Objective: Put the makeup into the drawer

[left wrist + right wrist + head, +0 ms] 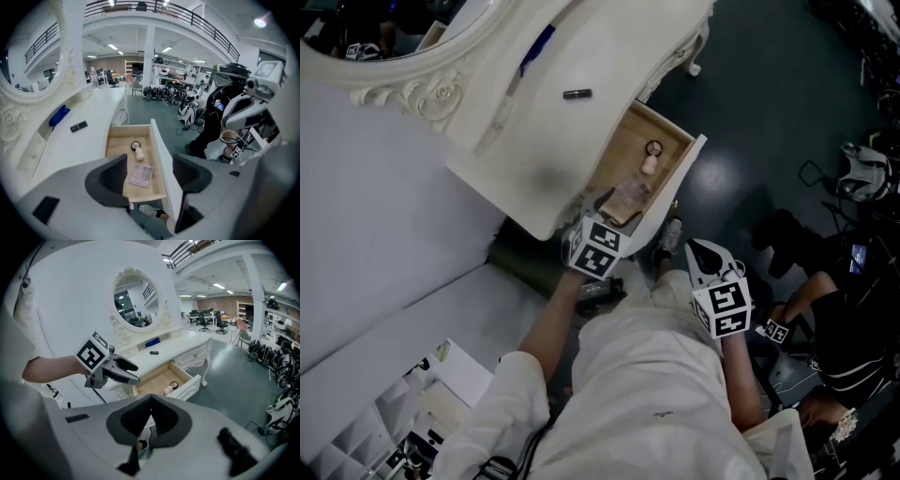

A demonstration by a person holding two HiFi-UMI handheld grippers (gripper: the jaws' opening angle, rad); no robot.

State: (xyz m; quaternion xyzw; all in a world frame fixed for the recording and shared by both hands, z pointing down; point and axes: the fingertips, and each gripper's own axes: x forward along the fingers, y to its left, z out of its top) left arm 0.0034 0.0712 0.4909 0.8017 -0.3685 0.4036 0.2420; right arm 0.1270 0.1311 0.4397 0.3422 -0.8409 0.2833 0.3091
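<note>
1. Left tool [150, 180]: jaws apart, with nothing between the pads. It hangs above the open drawer [158, 154].
2. Right tool [150, 420]: jaws together and empty, held off to the side of the drawer front.
3. Drawer contents: a palette [141, 175] near the front, a beige bottle [139, 154] behind it, and a round compact [135, 145] just beyond the bottle.
4. Table [89, 150]: a black tube [78, 126] lies on the top, well apart from the drawer. Further back lies a blue item [58, 115] of a kind that cannot be told.
5. Status: the task appears partly complete, with three items stowed. The black tube, at least, is left to transfer.
</note>
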